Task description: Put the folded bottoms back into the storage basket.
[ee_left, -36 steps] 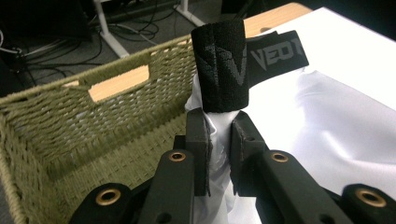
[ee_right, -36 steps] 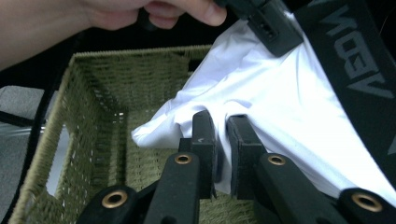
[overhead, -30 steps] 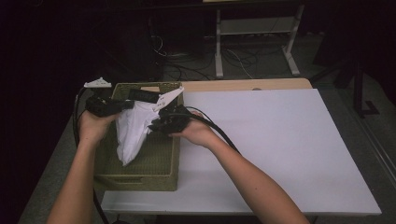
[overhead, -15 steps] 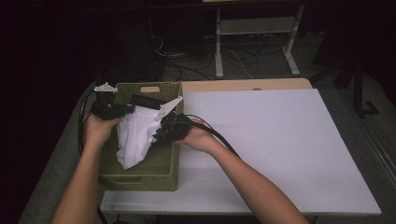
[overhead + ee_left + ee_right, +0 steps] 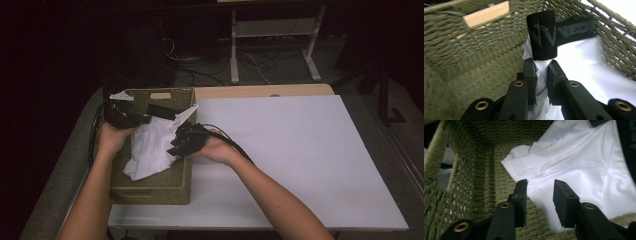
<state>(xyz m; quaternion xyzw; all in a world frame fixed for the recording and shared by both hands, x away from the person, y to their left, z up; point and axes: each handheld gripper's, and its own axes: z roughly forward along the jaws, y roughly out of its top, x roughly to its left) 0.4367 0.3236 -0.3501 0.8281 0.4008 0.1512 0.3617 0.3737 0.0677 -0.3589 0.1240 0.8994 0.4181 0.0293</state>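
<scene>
A white garment (image 5: 150, 150) with a black waistband (image 5: 541, 35) lies partly in a green woven basket (image 5: 150, 187) at the table's left. My left gripper (image 5: 125, 120) is at the basket's far left, shut on the cloth just under the waistband (image 5: 541, 72), which stands up between the jaws. My right gripper (image 5: 175, 149) hangs over the basket's right rim. Its jaws (image 5: 540, 186) have just been opening and stand apart, with nothing pinched between them. The white garment (image 5: 579, 165) lies spread on the basket floor just beyond them.
The basket's woven walls (image 5: 454, 182) close in around both grippers. A wide white sheet (image 5: 300, 155) covers the table to the right. A wooden strip (image 5: 260, 91) runs along its far edge. Beyond the table stands a white frame (image 5: 272, 35) with cables on the floor.
Both hands have sunk lower into the basket and the garment has settled with them. The right jaws, shut on the cloth before, now stand apart from it.
</scene>
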